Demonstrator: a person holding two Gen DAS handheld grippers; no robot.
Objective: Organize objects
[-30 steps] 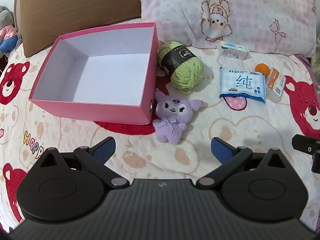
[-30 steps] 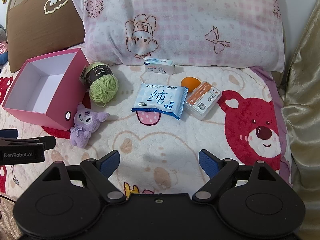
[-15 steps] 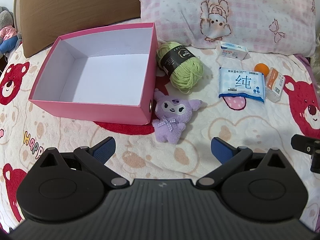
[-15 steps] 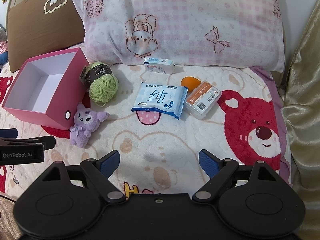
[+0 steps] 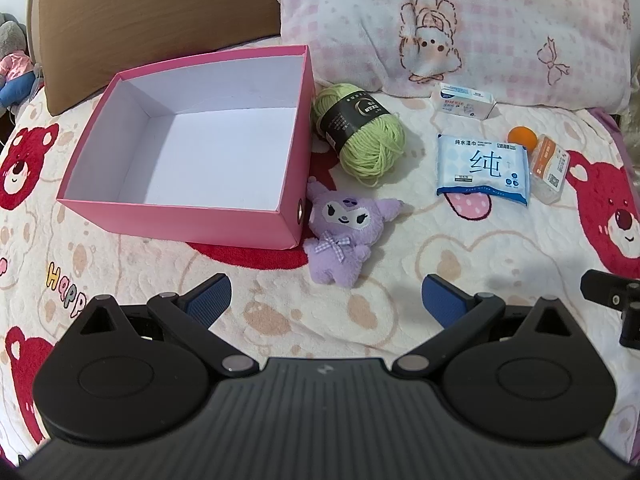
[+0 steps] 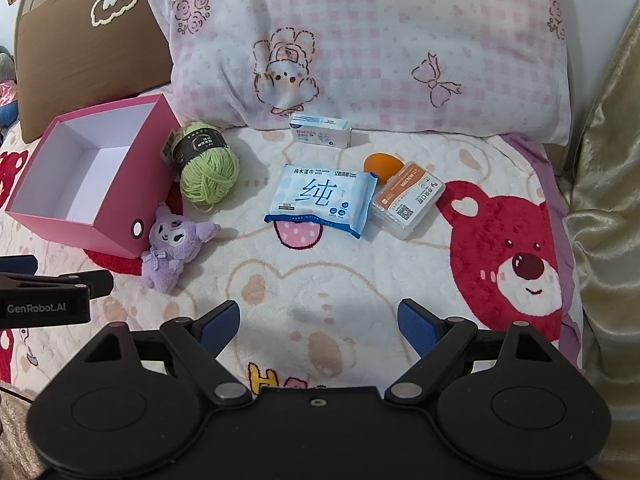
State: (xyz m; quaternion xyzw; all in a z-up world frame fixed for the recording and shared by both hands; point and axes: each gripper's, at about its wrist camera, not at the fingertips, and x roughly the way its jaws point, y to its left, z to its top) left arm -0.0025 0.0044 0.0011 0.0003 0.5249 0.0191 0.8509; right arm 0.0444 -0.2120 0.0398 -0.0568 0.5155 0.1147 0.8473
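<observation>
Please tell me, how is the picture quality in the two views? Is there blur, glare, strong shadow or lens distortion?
Left wrist view: sharp, evenly lit, with a soft shadow beside the green yarn; the fisheye bends the pink box edges. Right wrist view: also sharp, without glare; the corners go dark, and the gold curtain curves at the right edge.

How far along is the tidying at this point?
Nothing looks done: the pink box holds nothing. Nothing is in hand either; the left gripper and right gripper hover over the blanket with jaws open. Left to put away: the yarn, plush toy, wipes pack, small white carton, orange ball and clear case, presumably into the box.
</observation>
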